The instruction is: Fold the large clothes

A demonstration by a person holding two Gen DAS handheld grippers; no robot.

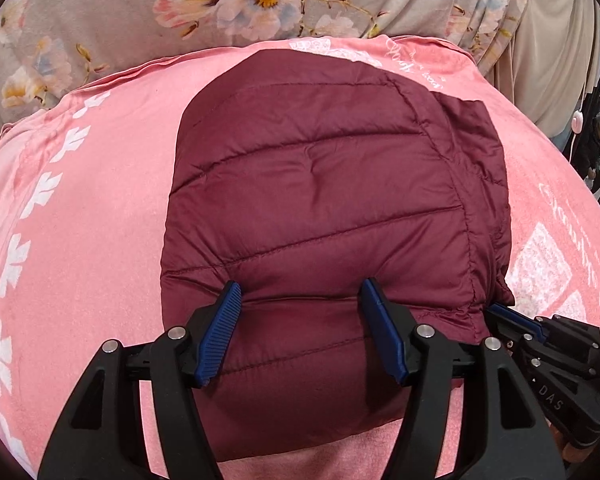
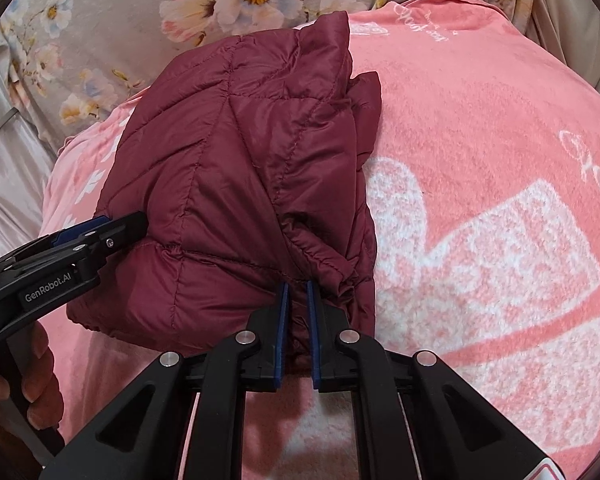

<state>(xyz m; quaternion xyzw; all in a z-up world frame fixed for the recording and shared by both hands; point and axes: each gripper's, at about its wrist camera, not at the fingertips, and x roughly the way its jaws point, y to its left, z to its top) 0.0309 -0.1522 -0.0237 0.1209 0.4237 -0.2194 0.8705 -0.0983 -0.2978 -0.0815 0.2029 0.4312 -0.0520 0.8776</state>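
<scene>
On the pink blanket (image 1: 100, 208), near its front edge: dark red puffy jacket (image 1: 320, 200), folded into a fat bundle, long way running front to back. Left gripper (image 1: 300, 334) low over its near end, fingers wide apart, holding nothing. Right gripper (image 2: 297, 328) pinching the jacket's right-hand hem.

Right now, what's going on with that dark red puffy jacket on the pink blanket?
A person is folding a maroon quilted jacket on a pink blanket with two handheld tools. The right tool is pinched shut on the jacket's near edge. The left tool is open over the bundle, gripping nothing. The jacket is already a compact bundle.
</scene>
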